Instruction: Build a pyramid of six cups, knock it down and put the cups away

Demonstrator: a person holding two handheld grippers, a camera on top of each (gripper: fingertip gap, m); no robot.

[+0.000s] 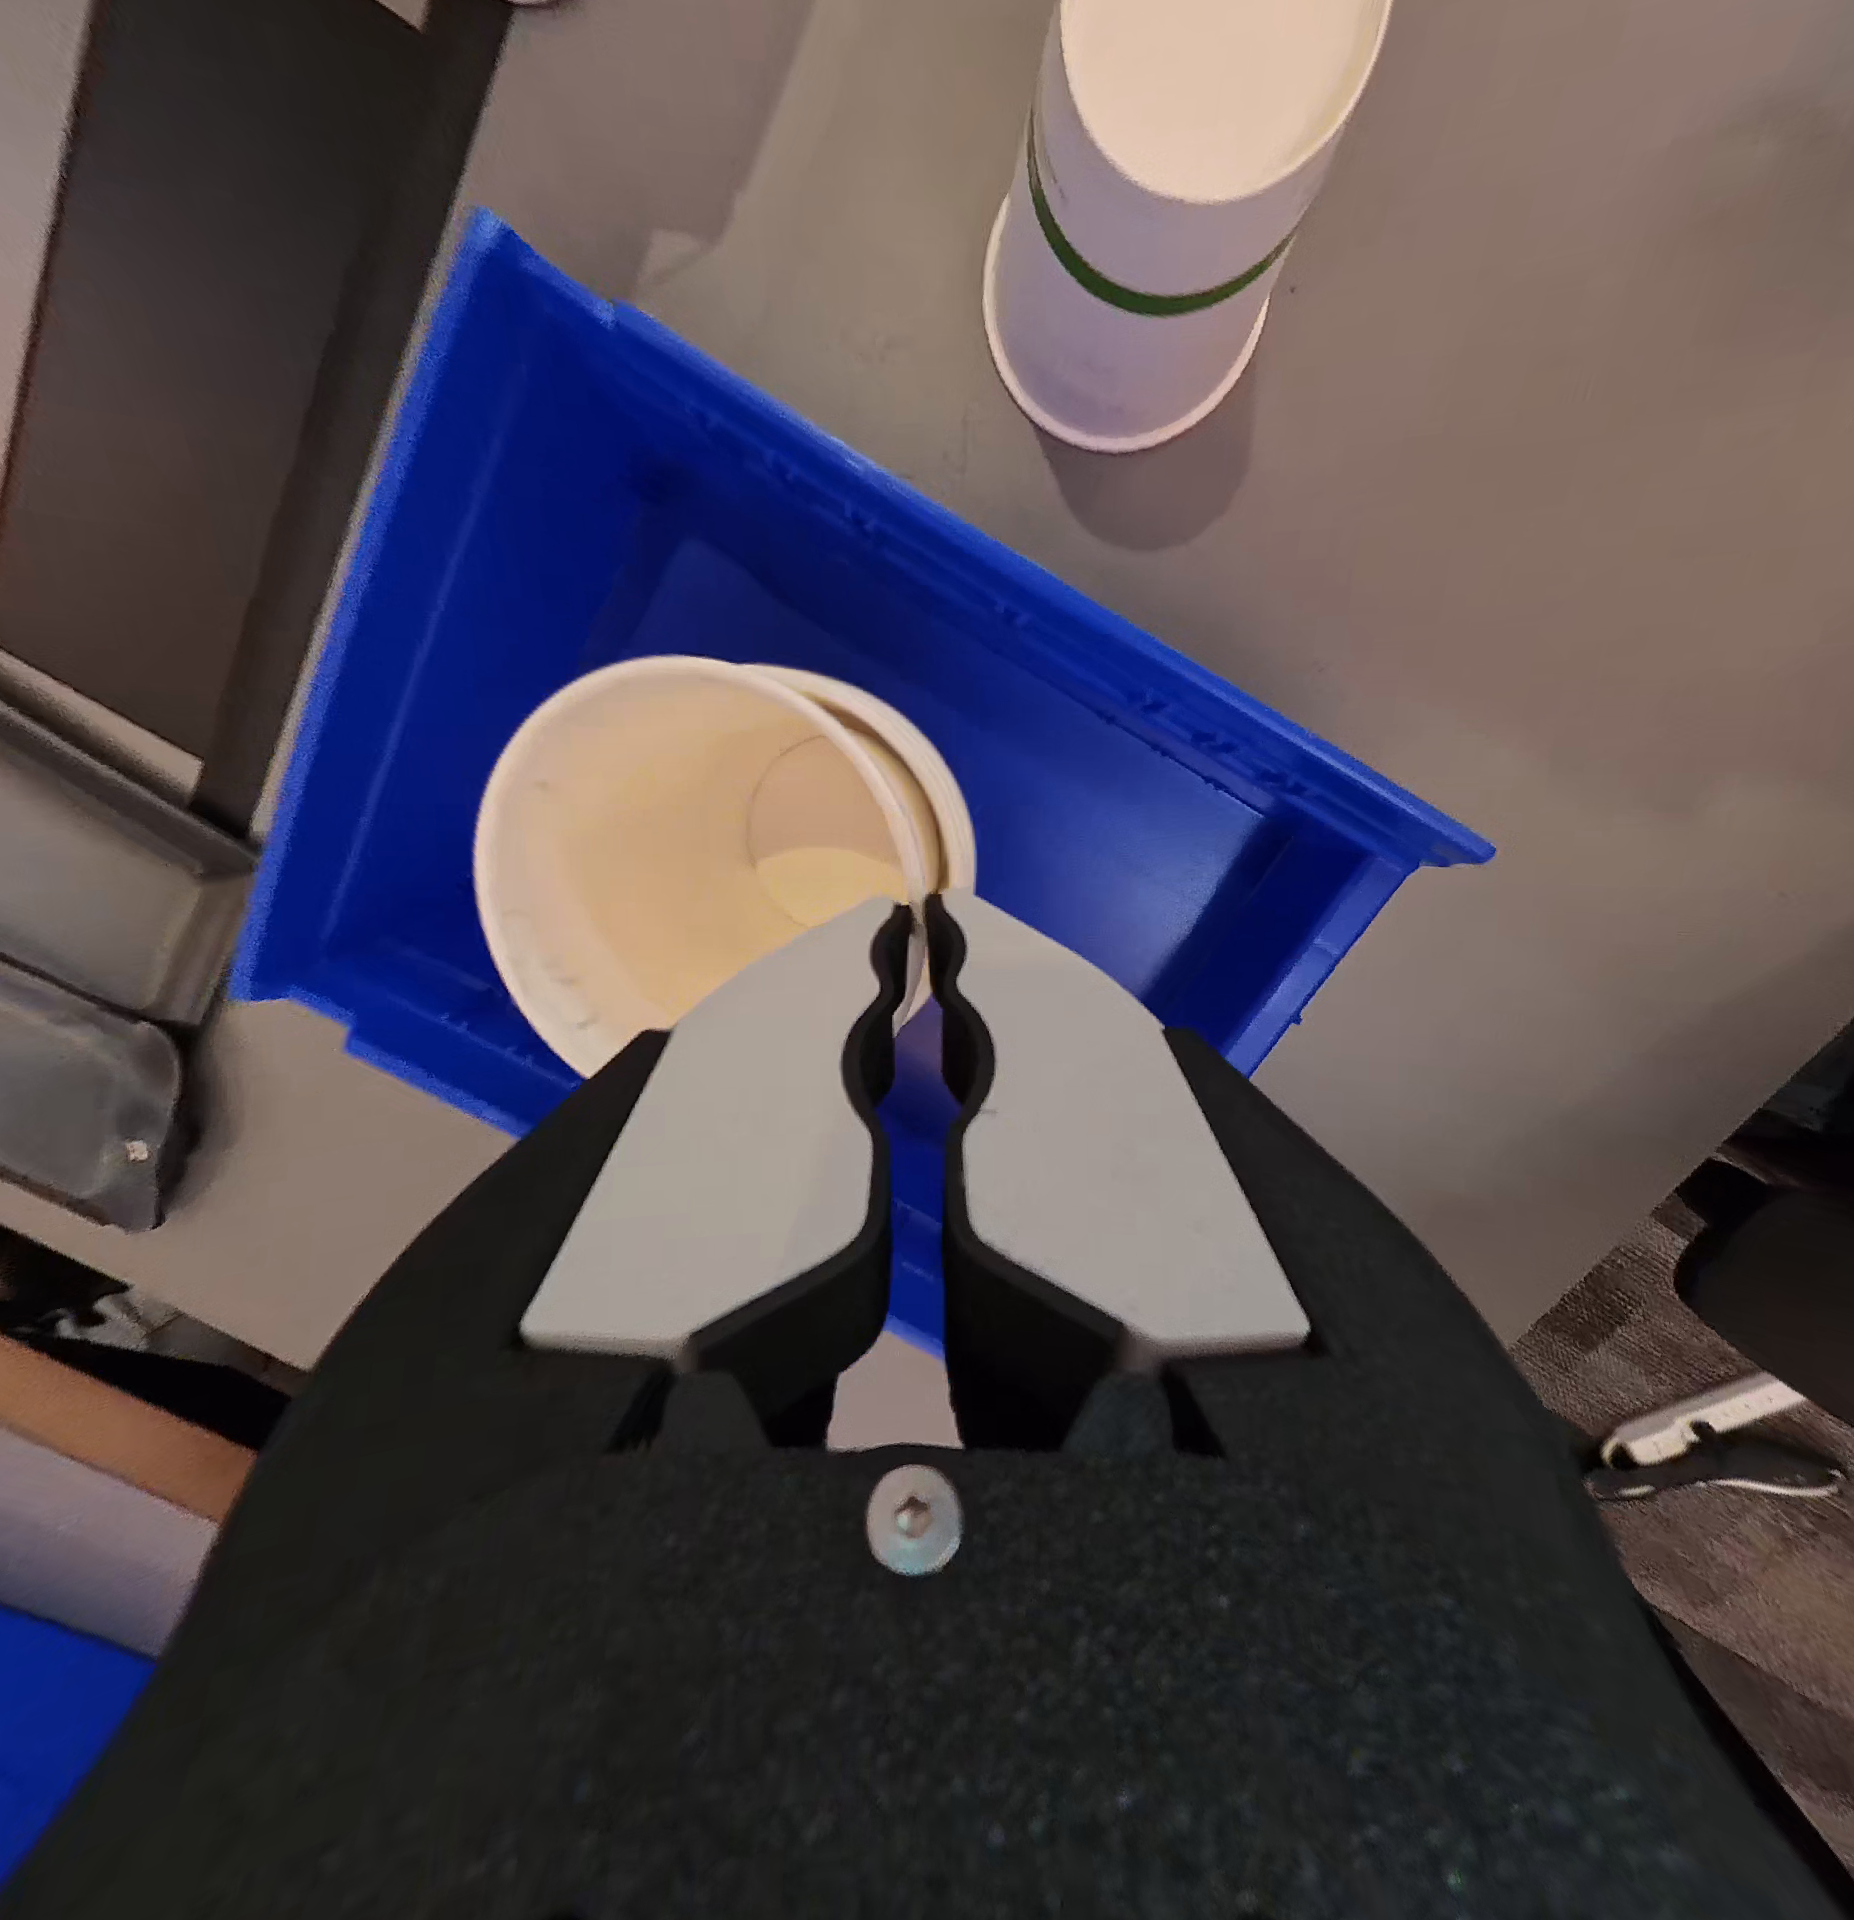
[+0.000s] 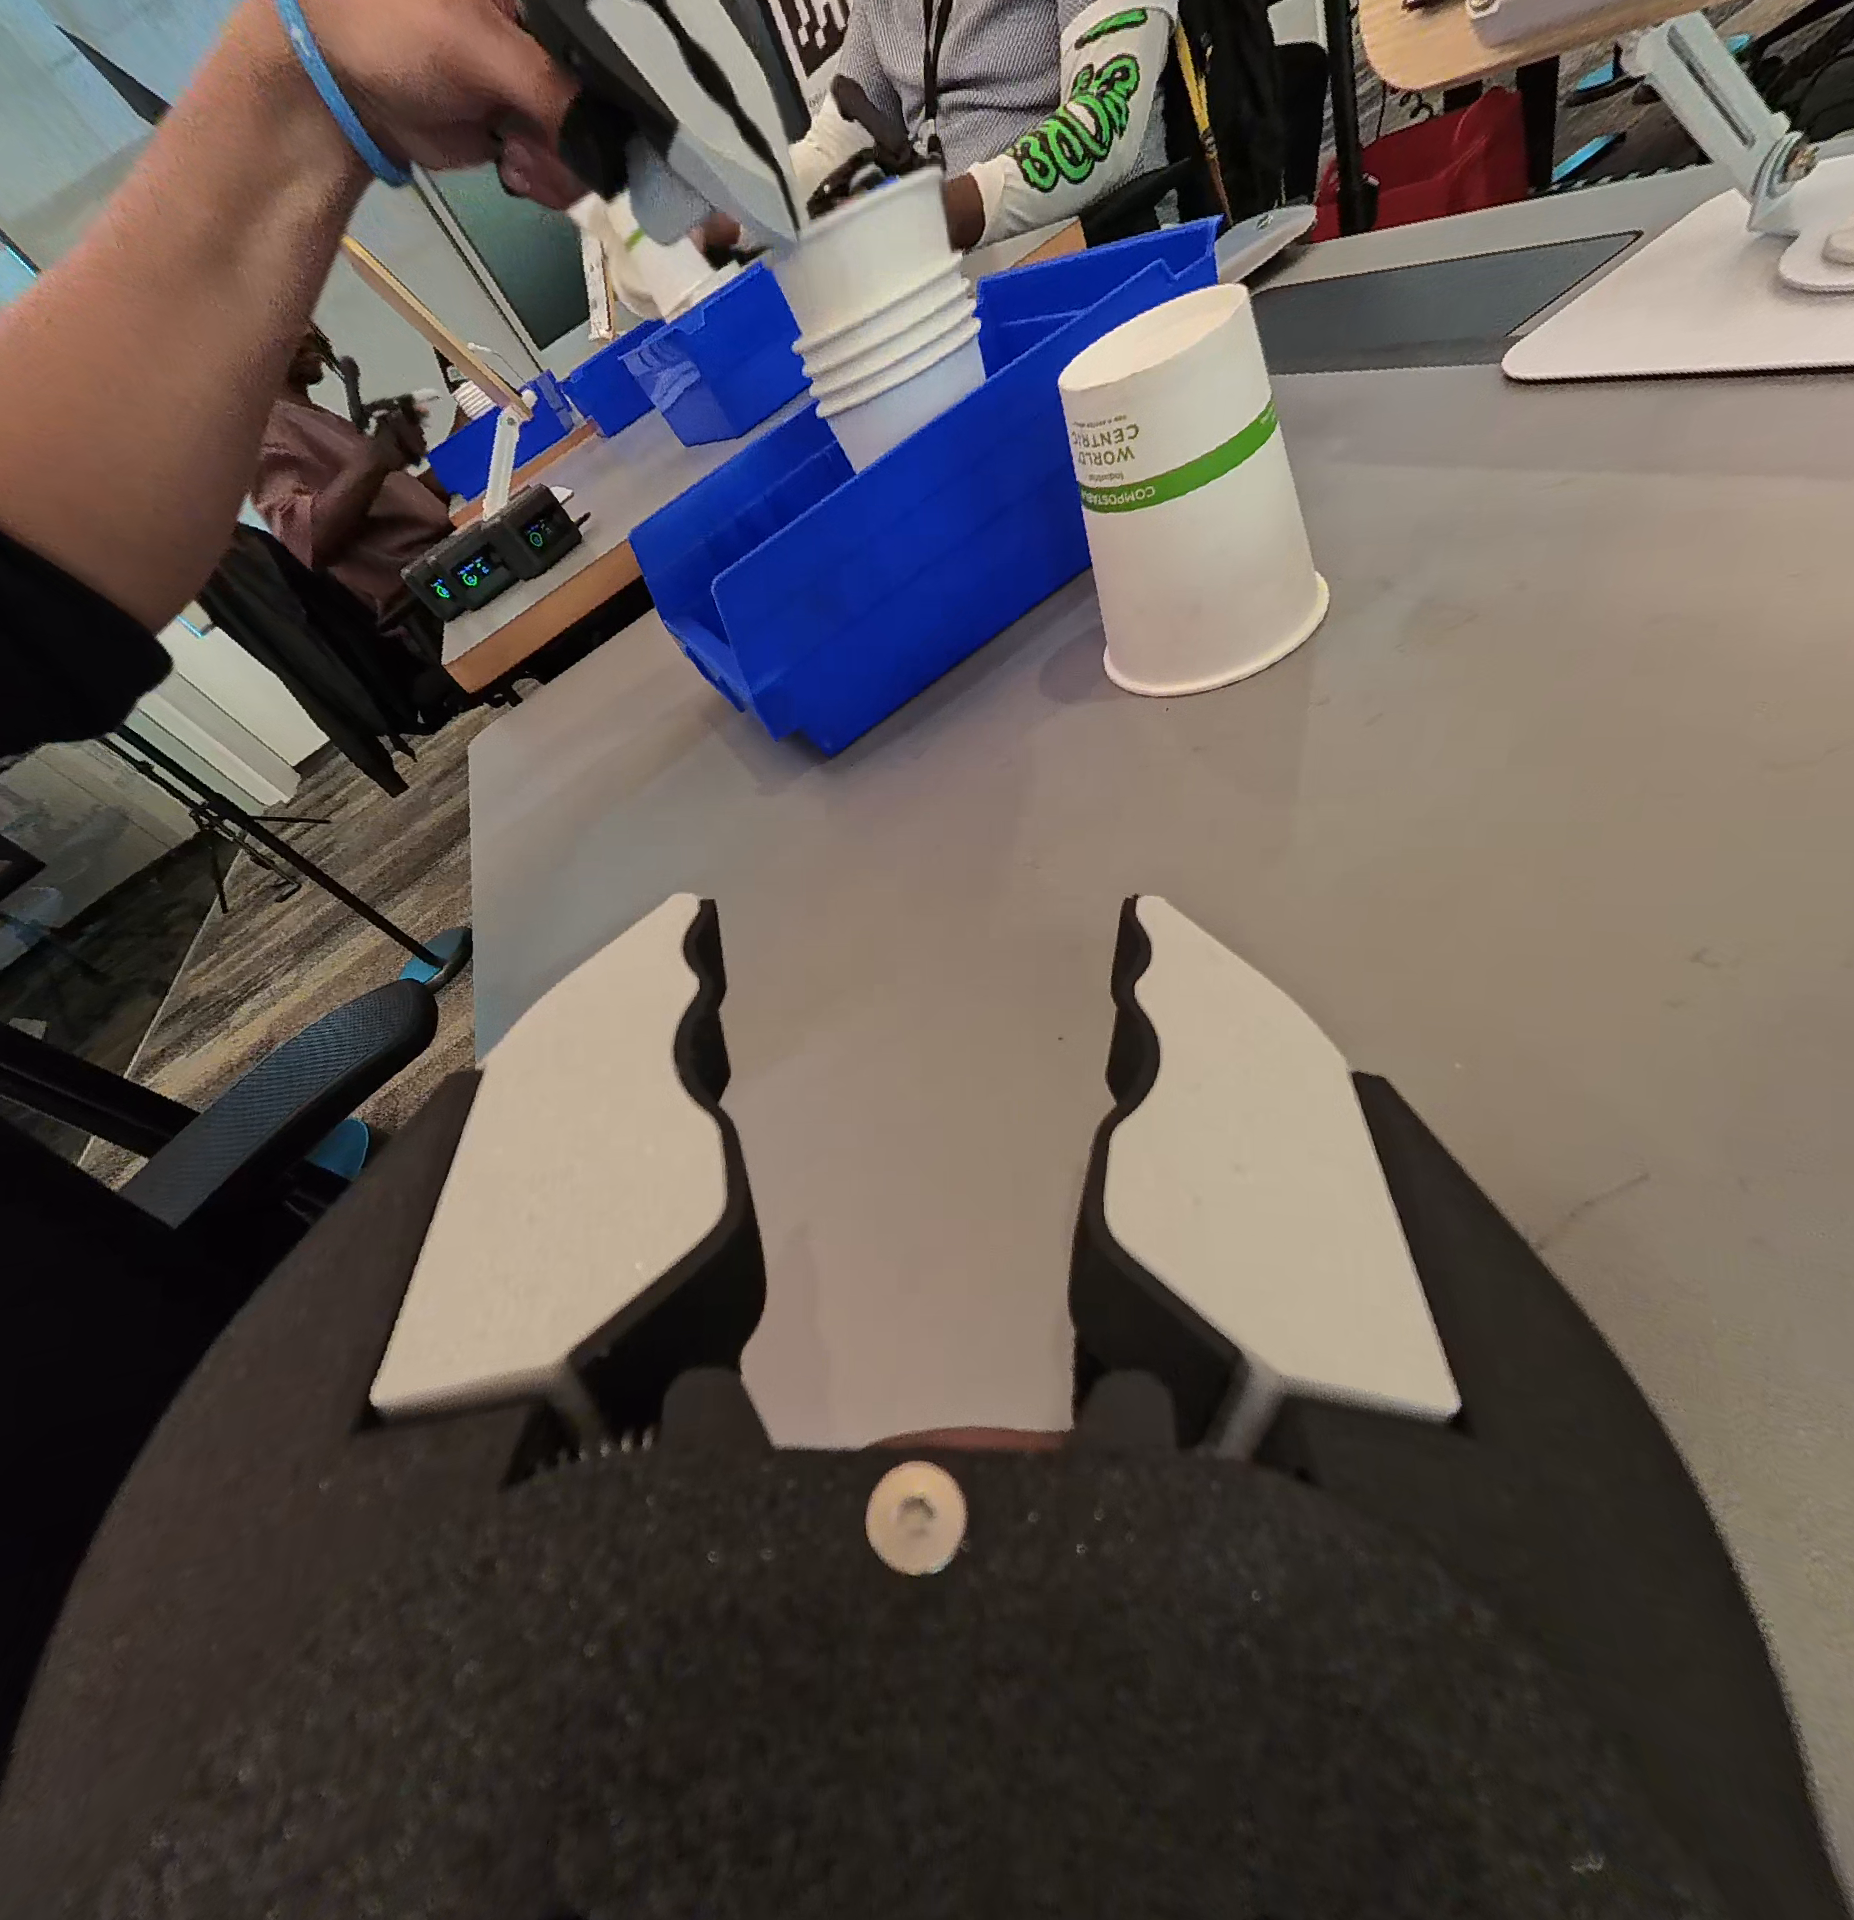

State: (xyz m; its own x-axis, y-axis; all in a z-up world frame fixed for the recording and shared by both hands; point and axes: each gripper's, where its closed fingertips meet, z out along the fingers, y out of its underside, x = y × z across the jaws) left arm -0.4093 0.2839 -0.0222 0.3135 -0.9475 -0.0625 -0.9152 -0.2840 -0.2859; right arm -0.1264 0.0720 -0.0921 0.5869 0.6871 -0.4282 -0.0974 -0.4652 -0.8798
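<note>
My left gripper [image 1: 918, 914] is shut on the rim of a nested stack of white paper cups [image 1: 694, 852] and holds it over the blue bin [image 1: 466, 582]. In the right wrist view the stack [image 2: 887, 322] hangs mouth up above the bin [image 2: 902, 592], held from above by the left gripper [image 2: 788, 223]. One more white cup with a green band [image 1: 1141, 270] stands upside down on the grey table to the right of the bin; it also shows in the right wrist view [image 2: 1193, 499]. My right gripper [image 2: 918, 914] is open and empty, low over the table, well in front of the bin and the cup.
The grey table [image 2: 1422, 883] ends at its left edge beside the bin, with floor and an office chair [image 2: 289, 1091] below. More blue bins [image 2: 694, 364] stand on a table behind. People sit at the far side. A white monitor base [image 2: 1733, 301] lies at the far right.
</note>
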